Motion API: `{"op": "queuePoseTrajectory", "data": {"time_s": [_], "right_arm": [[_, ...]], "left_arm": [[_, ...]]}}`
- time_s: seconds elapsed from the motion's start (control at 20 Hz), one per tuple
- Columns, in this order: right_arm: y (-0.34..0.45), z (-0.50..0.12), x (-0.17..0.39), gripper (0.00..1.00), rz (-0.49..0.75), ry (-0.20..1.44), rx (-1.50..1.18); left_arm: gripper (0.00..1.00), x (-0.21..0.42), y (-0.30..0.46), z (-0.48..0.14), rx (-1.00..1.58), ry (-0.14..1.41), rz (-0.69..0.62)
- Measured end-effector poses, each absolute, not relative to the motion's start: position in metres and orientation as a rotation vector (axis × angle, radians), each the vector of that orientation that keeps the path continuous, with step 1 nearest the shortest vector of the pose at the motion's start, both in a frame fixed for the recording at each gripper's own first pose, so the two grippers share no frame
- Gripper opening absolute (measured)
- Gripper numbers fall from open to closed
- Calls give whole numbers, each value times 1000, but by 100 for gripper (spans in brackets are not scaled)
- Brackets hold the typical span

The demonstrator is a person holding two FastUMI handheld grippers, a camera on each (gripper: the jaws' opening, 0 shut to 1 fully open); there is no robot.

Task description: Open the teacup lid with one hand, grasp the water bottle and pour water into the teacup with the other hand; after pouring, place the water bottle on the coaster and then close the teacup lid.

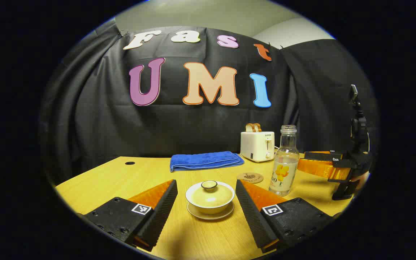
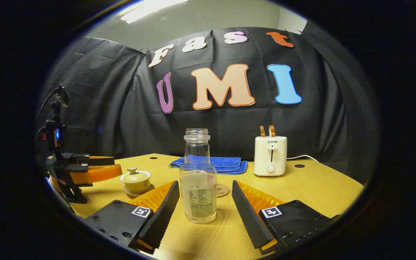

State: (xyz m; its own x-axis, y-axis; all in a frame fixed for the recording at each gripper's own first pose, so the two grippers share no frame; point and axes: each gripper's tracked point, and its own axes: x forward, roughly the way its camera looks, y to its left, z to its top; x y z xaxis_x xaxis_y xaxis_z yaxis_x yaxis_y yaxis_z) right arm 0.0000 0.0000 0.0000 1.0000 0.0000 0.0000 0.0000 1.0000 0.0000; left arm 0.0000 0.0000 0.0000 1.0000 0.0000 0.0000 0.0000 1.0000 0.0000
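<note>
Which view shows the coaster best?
The left gripper view: the coaster lies whole on the table, its printed top visible beside the bottle. In the right gripper view the bottle hides most of it, leaving an edge.

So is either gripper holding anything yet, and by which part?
Nothing held: left gripper open around the teacup, right gripper open around the water bottle.

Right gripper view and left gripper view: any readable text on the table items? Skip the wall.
"SUPOR": on the toaster front, above its lever.
Bottle, back label: fine print, too small to read.
Bottle, front label, in the left gripper view: a flower picture and a few letters, too blurred to read.
Coaster: a dark design, any words too small to read.
</note>
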Motion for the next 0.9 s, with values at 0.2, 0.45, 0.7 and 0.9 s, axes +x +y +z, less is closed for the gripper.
{"op": "queuePoseTrajectory", "data": {"time_s": [0.2,0.45,0.7,0.9], "right_arm": [[0,-1,-1,95,0,2,0],[1,0,0,95,5,-2,-2],[-1,0,0,92,-5,-2,-2],[-1,0,1,95,-6,-2,-2]], "left_arm": [[95,0,0,0,0,2,1],[95,1,6,-2,2,6,41],[95,1,-2,-1,0,-3,2],[95,1,-3,-1,-2,-1,-4]]}}
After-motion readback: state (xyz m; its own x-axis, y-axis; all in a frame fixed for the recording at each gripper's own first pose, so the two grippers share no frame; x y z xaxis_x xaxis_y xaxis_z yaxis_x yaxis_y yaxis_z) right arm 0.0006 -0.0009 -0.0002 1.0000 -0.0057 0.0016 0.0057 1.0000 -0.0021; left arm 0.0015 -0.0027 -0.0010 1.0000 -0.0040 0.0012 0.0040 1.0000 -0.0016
